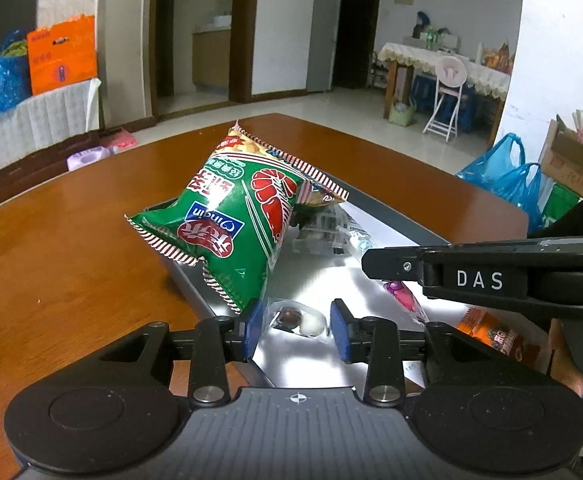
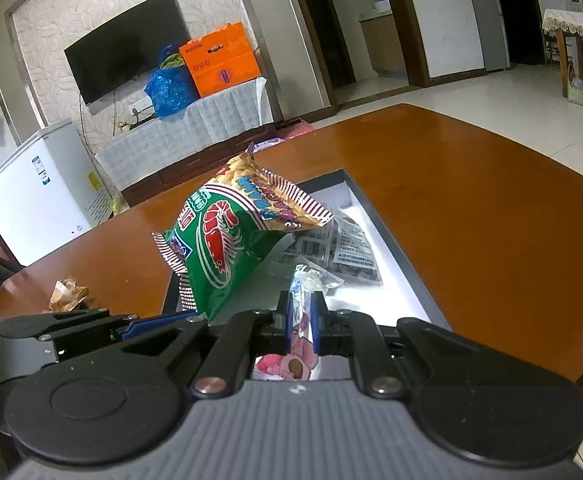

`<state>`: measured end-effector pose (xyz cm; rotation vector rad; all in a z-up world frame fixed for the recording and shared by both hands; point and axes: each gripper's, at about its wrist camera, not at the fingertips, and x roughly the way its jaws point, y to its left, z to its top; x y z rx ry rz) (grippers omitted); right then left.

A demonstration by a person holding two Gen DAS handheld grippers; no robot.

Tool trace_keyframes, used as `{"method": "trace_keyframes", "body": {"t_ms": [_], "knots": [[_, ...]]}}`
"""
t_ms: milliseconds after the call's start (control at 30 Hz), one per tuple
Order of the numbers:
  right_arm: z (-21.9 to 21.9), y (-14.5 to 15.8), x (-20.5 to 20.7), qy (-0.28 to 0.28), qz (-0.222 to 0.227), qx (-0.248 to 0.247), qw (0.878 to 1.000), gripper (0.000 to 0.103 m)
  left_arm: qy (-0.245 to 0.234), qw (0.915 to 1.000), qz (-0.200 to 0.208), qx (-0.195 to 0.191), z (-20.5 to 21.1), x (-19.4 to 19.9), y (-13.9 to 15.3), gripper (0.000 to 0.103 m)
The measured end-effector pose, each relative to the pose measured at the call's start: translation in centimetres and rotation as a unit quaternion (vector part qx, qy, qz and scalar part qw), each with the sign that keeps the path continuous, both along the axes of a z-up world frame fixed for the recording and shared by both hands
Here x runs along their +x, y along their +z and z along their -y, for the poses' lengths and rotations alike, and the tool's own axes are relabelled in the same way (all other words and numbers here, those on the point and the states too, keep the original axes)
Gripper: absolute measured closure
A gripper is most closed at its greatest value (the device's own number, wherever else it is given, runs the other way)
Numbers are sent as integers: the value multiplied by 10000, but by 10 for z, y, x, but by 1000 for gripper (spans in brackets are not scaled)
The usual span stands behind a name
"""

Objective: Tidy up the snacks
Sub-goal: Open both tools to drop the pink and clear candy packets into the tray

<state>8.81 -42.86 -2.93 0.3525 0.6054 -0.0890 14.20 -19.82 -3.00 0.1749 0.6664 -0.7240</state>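
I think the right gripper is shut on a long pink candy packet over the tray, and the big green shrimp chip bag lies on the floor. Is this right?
Not quite. The green shrimp chip bag is not on the floor; it leans on the edge of the tray on the table, as the right wrist view shows. The rest holds: the right gripper is shut on the long pink candy packet over the tray.

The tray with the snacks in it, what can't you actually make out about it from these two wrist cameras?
- Left wrist view: the green shrimp chip bag leans over the tray and hides its far left corner.
- Left wrist view: the right gripper covers the middle of the pink-wrapped snack.
- Right wrist view: the tray's near edge is hidden behind the gripper body.
- Both views: print on the clear packets is too small to read.
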Motion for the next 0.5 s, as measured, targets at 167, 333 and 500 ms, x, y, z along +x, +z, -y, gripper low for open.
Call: {"method": "trace_keyframes", "body": {"t_ms": [167, 333, 500], "knots": [[0, -2, -1, -62, -25, -40, 10000, 95, -180, 9998, -26, -60, -1, -6, 1, 43], [-7, 2, -2, -66, 107, -266, 9996, 93, -227, 9996, 146, -24, -2, -13, 7, 28], [-7, -1, 3, -76, -50, -274, 9996, 91, -159, 9997, 104, -132, -8, -13, 13, 25]]}}
